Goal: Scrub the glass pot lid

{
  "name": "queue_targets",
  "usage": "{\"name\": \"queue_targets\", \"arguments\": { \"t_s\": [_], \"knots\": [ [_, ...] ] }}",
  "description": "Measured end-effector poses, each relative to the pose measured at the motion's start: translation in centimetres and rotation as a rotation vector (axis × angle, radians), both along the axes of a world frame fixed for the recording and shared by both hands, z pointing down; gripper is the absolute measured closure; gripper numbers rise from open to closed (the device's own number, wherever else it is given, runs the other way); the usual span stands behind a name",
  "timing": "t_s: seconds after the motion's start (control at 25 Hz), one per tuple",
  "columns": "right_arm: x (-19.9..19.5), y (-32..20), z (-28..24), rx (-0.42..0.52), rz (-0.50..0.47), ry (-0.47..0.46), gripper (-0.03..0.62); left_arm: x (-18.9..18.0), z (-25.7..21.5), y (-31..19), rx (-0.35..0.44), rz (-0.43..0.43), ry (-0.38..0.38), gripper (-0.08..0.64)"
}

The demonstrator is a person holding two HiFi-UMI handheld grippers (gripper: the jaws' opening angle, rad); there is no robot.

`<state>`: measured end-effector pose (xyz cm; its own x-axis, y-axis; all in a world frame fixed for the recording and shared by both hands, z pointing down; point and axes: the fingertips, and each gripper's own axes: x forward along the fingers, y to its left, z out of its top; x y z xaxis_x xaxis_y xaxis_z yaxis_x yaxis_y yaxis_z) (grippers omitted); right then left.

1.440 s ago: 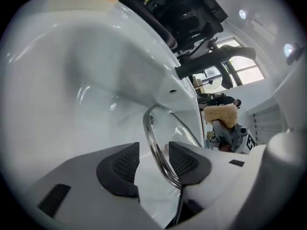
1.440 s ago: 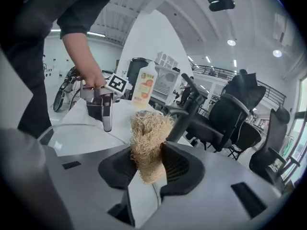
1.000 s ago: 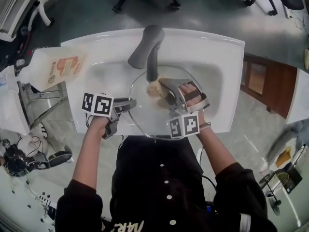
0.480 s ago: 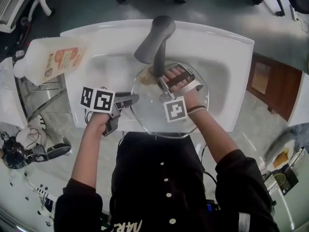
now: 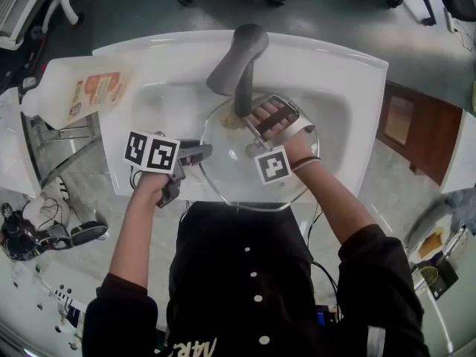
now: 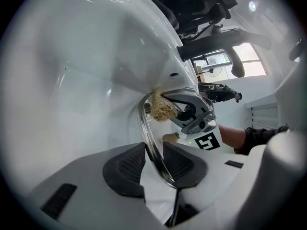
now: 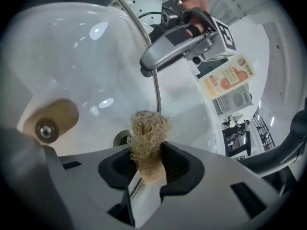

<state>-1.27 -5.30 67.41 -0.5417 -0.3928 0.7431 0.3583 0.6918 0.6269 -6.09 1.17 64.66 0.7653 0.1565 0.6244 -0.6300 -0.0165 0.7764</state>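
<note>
A round glass pot lid (image 5: 232,171) is held tilted over the white sink (image 5: 327,88). My left gripper (image 5: 195,153) is shut on the lid's steel rim (image 6: 152,147) at its left edge. My right gripper (image 5: 253,121) is shut on a tan fibrous scrubber (image 7: 147,137), which is pressed against the lid's glass close to the faucet (image 5: 239,59). From the left gripper view the scrubber (image 6: 160,107) meets the far part of the lid, with the right gripper (image 6: 193,115) behind it. The lid's wooden knob (image 7: 50,120) shows through the glass.
An orange-labelled detergent bottle (image 5: 80,89) lies on the sink's left counter. The drain (image 7: 122,138) sits at the basin bottom under the lid. A metal rack (image 5: 56,151) stands left of the sink, a wooden cabinet (image 5: 405,129) to the right.
My right gripper has carried the scrubber across the lid, from its middle to the far part by the faucet. The left gripper keeps its hold on the rim.
</note>
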Motion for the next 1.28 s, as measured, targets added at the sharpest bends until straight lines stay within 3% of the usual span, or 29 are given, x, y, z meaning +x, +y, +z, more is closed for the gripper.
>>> {"name": "queue_targets", "arguments": {
  "t_s": [0.44,0.72,1.28],
  "knots": [
    [4.2,0.2,0.8,-0.033,-0.072,0.106,0.451,-0.1,0.1,-0.2,0.005,-0.008,0.007,0.426],
    [7.2,1.4,0.8,-0.106,-0.097,0.15,0.451,-0.2,-0.1,-0.4,0.002,-0.035,0.012,0.428],
    [10.0,2.5,-0.8,-0.125,-0.126,0.148,0.451,-0.2,-0.3,-0.3,-0.002,-0.043,0.001,0.43]
  ]
}}
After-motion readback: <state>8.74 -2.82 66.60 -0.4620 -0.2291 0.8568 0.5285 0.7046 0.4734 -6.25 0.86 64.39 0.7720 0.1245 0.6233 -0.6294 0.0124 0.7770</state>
